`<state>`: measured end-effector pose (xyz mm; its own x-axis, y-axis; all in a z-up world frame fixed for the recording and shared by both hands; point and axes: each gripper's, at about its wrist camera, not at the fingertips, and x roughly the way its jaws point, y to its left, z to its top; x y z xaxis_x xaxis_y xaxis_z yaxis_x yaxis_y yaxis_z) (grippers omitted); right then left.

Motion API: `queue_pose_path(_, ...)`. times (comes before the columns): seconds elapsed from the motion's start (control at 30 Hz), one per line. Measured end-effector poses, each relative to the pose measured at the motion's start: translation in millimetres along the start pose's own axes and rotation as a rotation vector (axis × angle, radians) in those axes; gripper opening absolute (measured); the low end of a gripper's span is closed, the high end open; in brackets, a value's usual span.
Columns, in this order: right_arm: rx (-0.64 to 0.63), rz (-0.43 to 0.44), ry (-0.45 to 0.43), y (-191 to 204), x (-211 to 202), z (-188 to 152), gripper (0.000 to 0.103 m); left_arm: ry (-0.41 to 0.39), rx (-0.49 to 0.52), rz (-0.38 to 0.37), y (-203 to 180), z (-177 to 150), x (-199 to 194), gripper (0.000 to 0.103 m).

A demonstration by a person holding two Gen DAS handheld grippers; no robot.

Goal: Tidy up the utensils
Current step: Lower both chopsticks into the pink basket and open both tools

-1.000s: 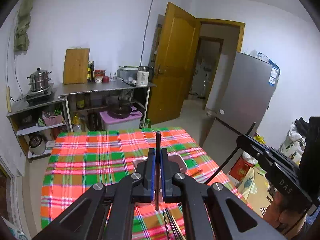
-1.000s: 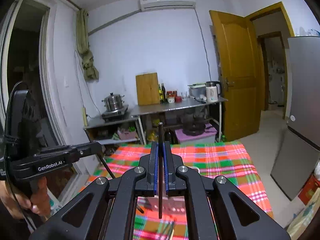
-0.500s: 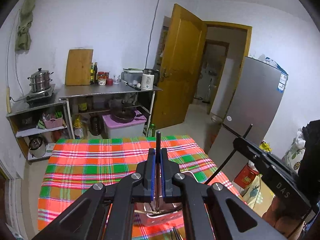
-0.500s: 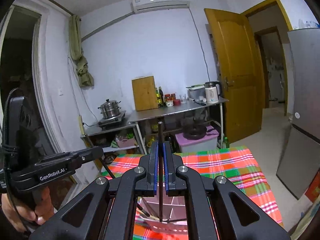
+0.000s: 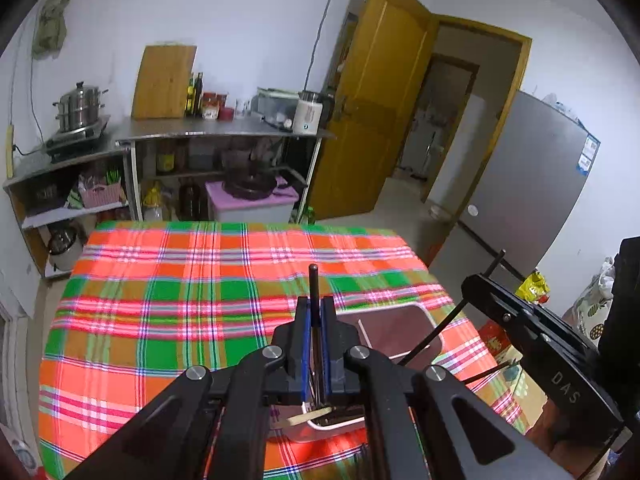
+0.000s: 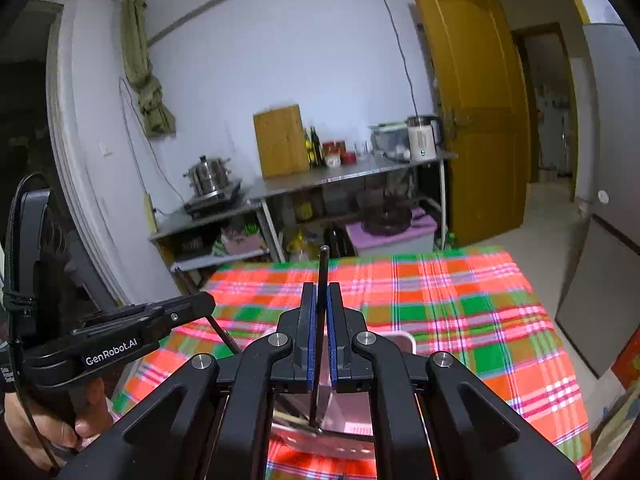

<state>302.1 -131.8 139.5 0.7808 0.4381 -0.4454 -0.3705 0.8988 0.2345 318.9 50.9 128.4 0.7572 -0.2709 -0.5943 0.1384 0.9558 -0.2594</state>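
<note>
Over the plaid table (image 5: pixel 160 300), the left wrist view shows the left gripper (image 5: pixel 316 320) clamped on a black chopstick (image 5: pixel 313 284), its lower end dipping into the pink tray (image 5: pixel 400 328) just below, where a pale chopstick (image 5: pixel 304 418) lies. From the right wrist view, the right gripper (image 6: pixel 321 308) likewise pinches a black stick (image 6: pixel 323 264) over the tray (image 6: pixel 400 338). Both look light, stiff, thin and likely slick; held mid-shaft they could pivot or slip, so a firm, centred pinch suits.
</note>
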Motion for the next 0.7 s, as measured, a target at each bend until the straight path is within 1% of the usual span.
queue_pose_path(0.17,-0.001,0.009,0.071,-4.3,12.6,-12.3,0.005,0.024,0.013,0.009,-2.2,-10.4,8.2,0.004)
queue_pose_path(0.27,-0.002,0.002,0.093,-6.7,14.4,-14.1,0.008,0.028,0.022,0.016,-3.9,-11.6,7.1,0.009)
queue_pose_path(0.37,0.004,0.002,0.085,-9.0,9.5,-10.1,0.012,0.024,0.024,0.014,-6.1,-12.0,0.9,0.012)
queue_pose_path(0.63,0.005,0.002,0.022,-12.5,-28.8,-2.2,0.014,-0.039,0.03,0.02,-13.3,-8.1,-34.9,0.017)
queue_pose_path(0.7,0.009,0.005,0.009,-13.3,-38.5,-1.7,0.015,-0.054,0.026,0.017,-15.3,-11.6,-46.0,0.017)
